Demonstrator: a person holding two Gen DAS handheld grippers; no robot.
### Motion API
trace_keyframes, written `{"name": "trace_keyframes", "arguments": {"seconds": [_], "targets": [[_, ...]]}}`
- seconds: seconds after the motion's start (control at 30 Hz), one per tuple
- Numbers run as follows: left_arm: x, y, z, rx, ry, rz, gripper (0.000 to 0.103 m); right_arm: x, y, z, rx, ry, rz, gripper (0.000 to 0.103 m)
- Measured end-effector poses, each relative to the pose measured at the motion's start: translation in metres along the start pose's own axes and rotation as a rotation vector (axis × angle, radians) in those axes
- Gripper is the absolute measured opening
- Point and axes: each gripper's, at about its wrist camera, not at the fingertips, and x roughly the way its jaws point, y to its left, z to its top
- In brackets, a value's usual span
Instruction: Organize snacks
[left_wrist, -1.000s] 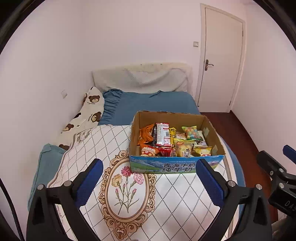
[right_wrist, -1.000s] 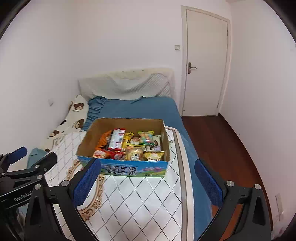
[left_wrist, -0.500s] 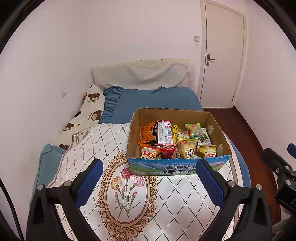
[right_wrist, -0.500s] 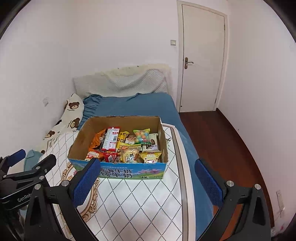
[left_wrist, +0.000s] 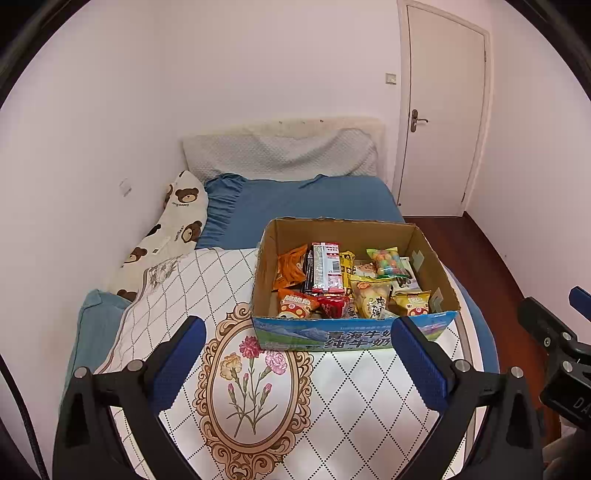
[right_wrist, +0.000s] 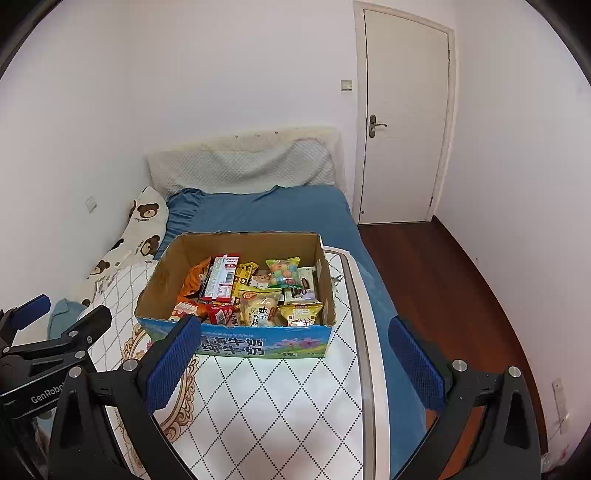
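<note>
Both claws, left (left_wrist: 298, 360) and right (right_wrist: 293, 356), have edged nearer the snack box (left_wrist: 354, 334), fingers spread apart, empty.

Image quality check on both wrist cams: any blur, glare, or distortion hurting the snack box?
Left wrist: sharp, even light, cardboard box and snacks readable; fisheye bends the door, corners vignetted black. Right wrist: equally sharp, no glare; blue pads crisp, same barrel distortion.

A small home bedroom, seen from my tongs. A bed (left_wrist: 306, 199) with a blue sheet fills the centre of the frame, a bear-print pillow (left_wrist: 173, 225) at its left against the wall, a padded headboard (right_wrist: 243, 162) behind, a white door (right_wrist: 404, 114) at upper right, and dark wood flooring (right_wrist: 436, 280) at right.
</note>
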Motion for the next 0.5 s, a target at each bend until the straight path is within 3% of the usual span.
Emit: {"name": "trace_keyframes", "arguments": {"seconds": [0.5], "targets": [[-0.001, 0.0009, 0.0019, -0.005, 0.001, -0.011, 0.103, -0.0042, -0.0011, 0.0001, 0.01, -0.004, -0.006, 0.103]]}}
